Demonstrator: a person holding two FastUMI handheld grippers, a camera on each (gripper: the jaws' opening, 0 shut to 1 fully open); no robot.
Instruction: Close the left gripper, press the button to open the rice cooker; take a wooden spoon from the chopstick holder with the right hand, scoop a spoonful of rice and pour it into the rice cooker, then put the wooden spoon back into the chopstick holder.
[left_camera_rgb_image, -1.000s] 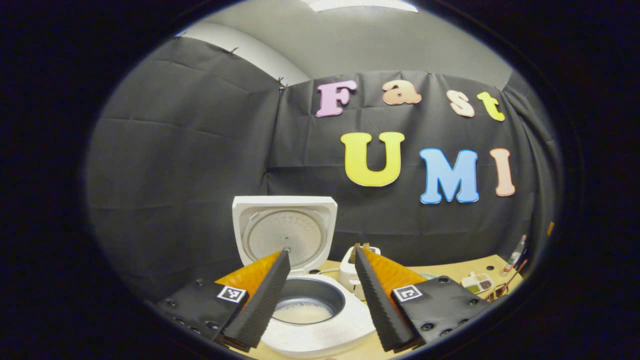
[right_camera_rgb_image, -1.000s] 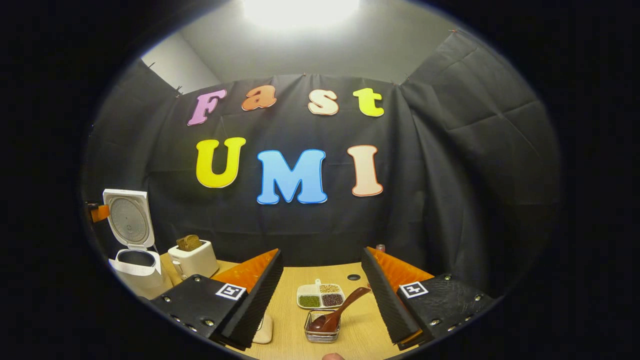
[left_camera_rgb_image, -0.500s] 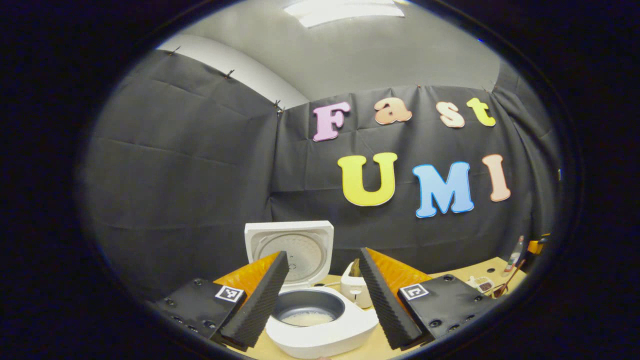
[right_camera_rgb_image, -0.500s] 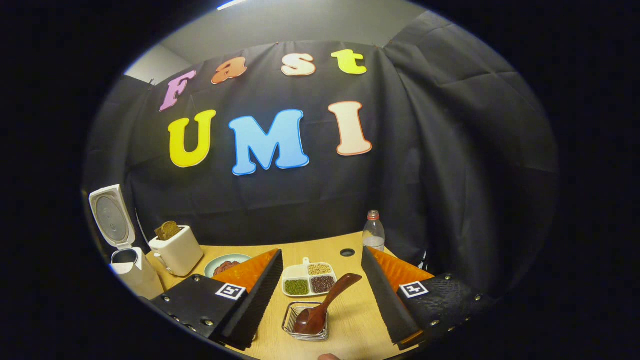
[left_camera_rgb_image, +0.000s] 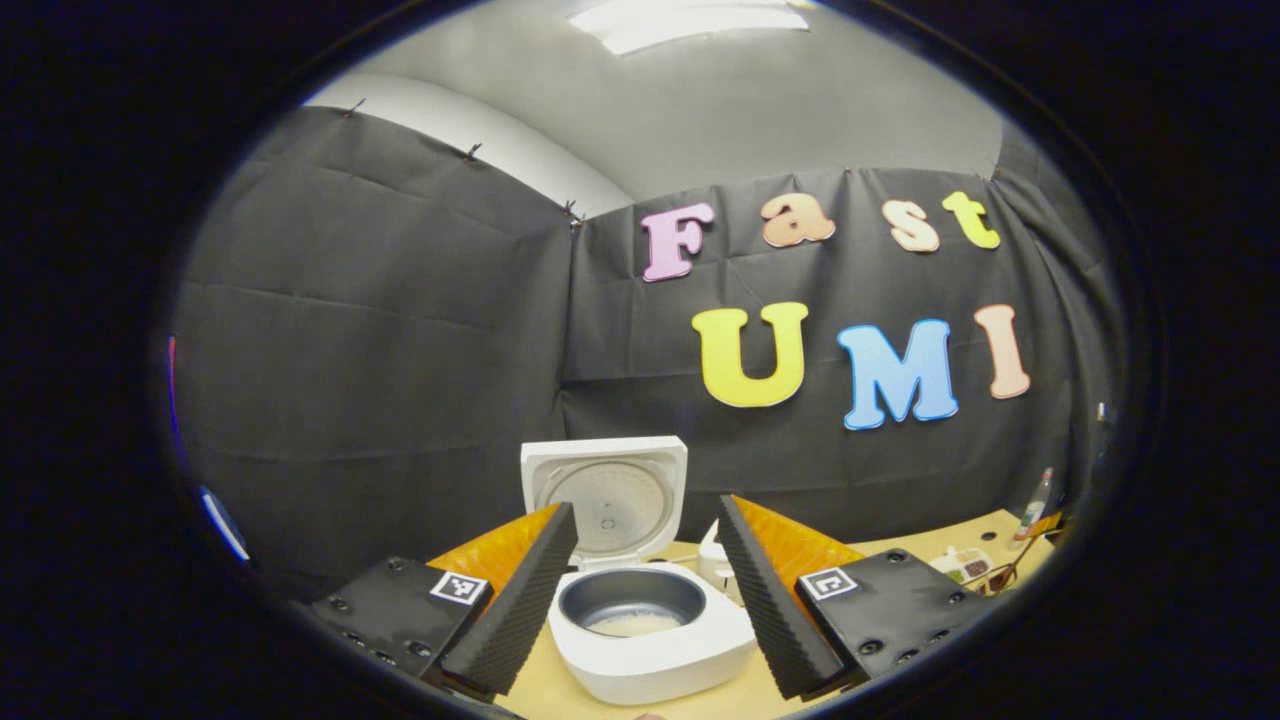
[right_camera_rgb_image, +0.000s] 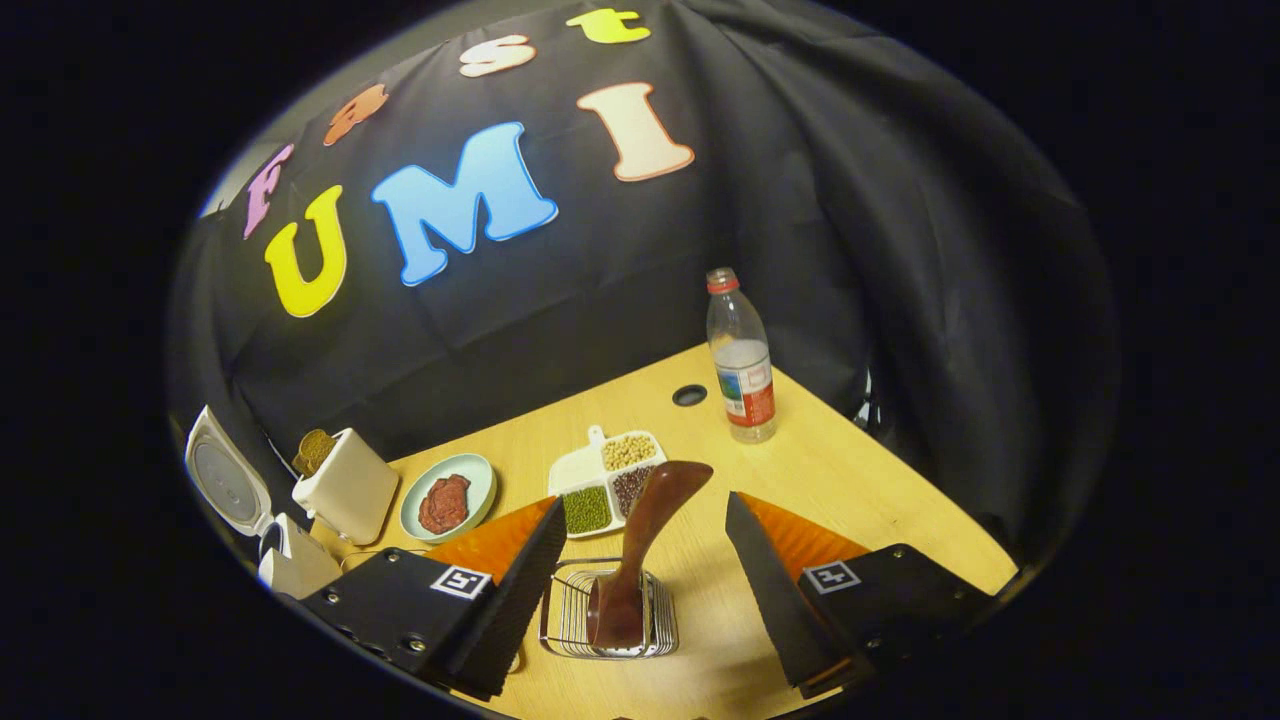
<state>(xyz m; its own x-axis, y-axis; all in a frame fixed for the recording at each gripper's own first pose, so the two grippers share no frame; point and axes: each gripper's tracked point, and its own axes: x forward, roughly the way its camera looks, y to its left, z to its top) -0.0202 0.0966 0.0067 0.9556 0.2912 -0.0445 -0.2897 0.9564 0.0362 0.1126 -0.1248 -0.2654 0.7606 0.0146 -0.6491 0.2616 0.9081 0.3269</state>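
Wooden spoon (right_camera_rgb_image: 640, 540) stands in the chopstick holder (right_camera_rgb_image: 565, 625) between the spread right gripper (right_camera_rgb_image: 640, 590); left gripper (left_camera_rgb_image: 645, 600) spread before the open rice cooker (left_camera_rgb_image: 650, 640).

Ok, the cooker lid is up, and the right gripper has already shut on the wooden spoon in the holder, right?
Not quite. In the right gripper view the right gripper is open, the wooden spoon standing untouched in the holder. The cooker lid is up.
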